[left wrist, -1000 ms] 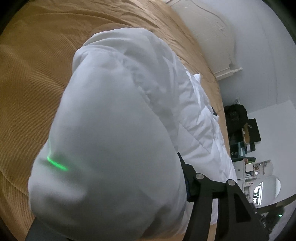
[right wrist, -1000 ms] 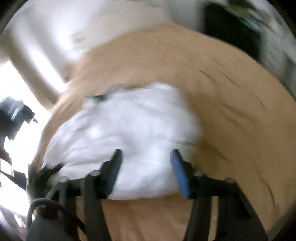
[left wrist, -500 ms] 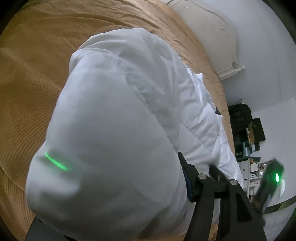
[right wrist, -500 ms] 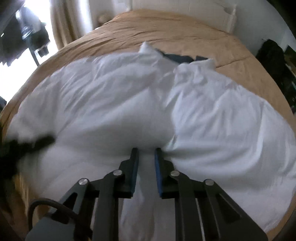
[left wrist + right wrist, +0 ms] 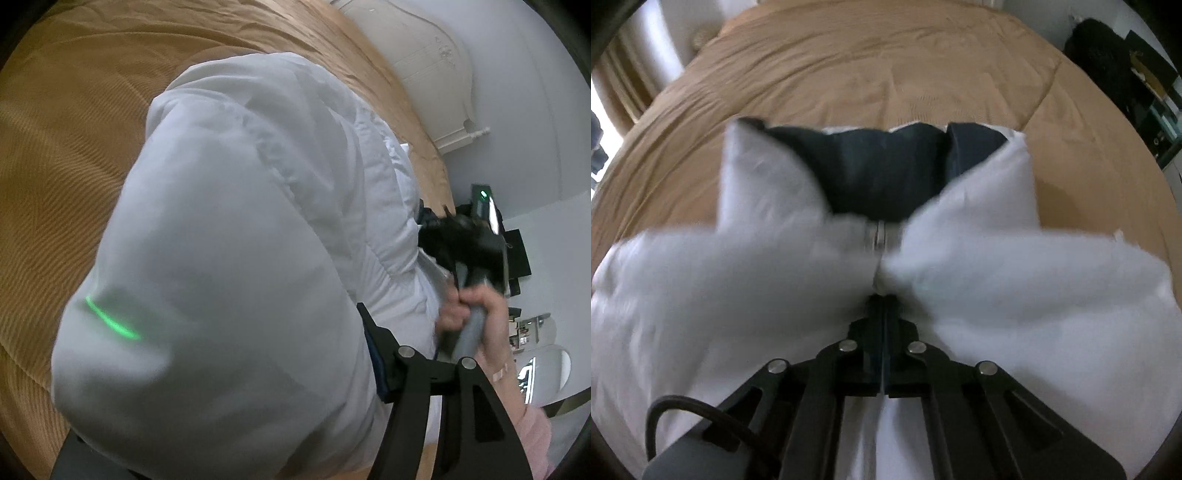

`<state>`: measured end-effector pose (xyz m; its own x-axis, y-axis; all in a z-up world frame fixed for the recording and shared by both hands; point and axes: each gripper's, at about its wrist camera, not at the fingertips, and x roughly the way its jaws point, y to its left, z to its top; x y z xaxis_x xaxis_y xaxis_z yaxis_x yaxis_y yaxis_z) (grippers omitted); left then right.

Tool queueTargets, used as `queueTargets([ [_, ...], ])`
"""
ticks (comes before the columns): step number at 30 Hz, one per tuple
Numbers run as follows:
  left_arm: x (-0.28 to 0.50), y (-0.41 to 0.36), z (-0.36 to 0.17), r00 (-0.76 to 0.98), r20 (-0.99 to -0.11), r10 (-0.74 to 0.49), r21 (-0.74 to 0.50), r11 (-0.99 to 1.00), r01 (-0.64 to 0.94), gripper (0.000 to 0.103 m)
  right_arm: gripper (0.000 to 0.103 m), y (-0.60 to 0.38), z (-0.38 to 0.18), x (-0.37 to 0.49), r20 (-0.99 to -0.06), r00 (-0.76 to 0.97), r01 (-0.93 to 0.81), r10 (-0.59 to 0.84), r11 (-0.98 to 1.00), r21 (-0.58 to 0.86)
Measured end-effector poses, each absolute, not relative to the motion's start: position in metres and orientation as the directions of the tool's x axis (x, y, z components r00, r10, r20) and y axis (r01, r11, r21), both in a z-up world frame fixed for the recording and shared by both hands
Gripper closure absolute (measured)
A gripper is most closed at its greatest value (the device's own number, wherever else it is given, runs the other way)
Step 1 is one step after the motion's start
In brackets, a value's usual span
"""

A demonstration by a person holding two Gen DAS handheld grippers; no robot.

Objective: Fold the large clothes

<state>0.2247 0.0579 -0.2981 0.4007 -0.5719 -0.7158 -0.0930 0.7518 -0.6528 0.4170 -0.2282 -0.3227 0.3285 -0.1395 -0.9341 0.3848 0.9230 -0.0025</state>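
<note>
Up close in the left wrist view, a white puffy jacket [image 5: 229, 258] is filling most of the frame, its padded fabric bulging right over the left gripper [image 5: 229, 398]. Only one black finger [image 5: 384, 354] with a blue pad is showing at the jacket's right edge; the other is lying hidden under the cloth, so I cannot tell whether these jaws are clenched or released. A green streak of light [image 5: 112, 321] is glowing on the near fabric. The jacket is lying on a tan ribbed bedspread [image 5: 55, 166], with a white headboard [image 5: 417, 55] beyond it. At the right, the person's right hand [image 5: 476, 314] is gripping the grey handle of the right gripper, whose dark body is pointing down at the jacket's middle.

Next, in the right wrist view, the right gripper [image 5: 882, 291] is sitting with its jaws pressed together, and its tips are disappearing into the white fabric at the zipper [image 5: 880, 240], so they are pinching the jacket [image 5: 720, 295] along its centre seam. The jacket is spreading out to both sides across the bedspread [image 5: 886, 66], somewhat blurred. Its collar is lying open at the far end, showing a dark navy lining [image 5: 882, 173]. A black cable [image 5: 687, 410] is looping at the lower left of the tool.
</note>
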Motion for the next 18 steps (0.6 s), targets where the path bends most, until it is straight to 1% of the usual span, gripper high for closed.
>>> queueTargets([
  [4,0.223,0.059,-0.299,0.403,-0.732,-0.55,-0.631,0.77,-0.094,0.038,0.103,-0.234,-0.325,0.435,-0.949,0.285,0.378,-0.138,0.925,-0.021],
  [6,0.221,0.061,-0.299,0.402,-0.732,-0.55,-0.629,0.772,-0.09,0.038,0.103,-0.234,-0.315,0.423,-0.951,0.292,0.374,-0.102,0.927,0.015],
  [8,0.221,0.063,-0.3,0.399,-0.732,-0.552,-0.631,0.77,-0.093,0.038,0.103,-0.23,-0.305,0.401,-0.953,0.299,0.349,-0.044,0.935,0.066],
  [12,0.219,0.064,-0.299,0.399,-0.738,-0.545,-0.622,0.777,-0.09,0.038,0.103,-0.207,-0.289,0.321,-0.953,0.3,0.273,0.042,0.953,0.128],
  [16,0.216,0.065,-0.297,0.401,-0.74,-0.54,-0.617,0.782,-0.084,0.038,0.103,-0.191,-0.278,0.264,-0.95,0.302,0.207,0.074,0.968,0.141],
  [18,0.218,0.063,-0.295,0.402,-0.742,-0.537,-0.614,0.785,-0.083,0.038,0.1,-0.185,-0.272,0.238,-0.955,0.282,0.183,0.095,0.971,0.151],
])
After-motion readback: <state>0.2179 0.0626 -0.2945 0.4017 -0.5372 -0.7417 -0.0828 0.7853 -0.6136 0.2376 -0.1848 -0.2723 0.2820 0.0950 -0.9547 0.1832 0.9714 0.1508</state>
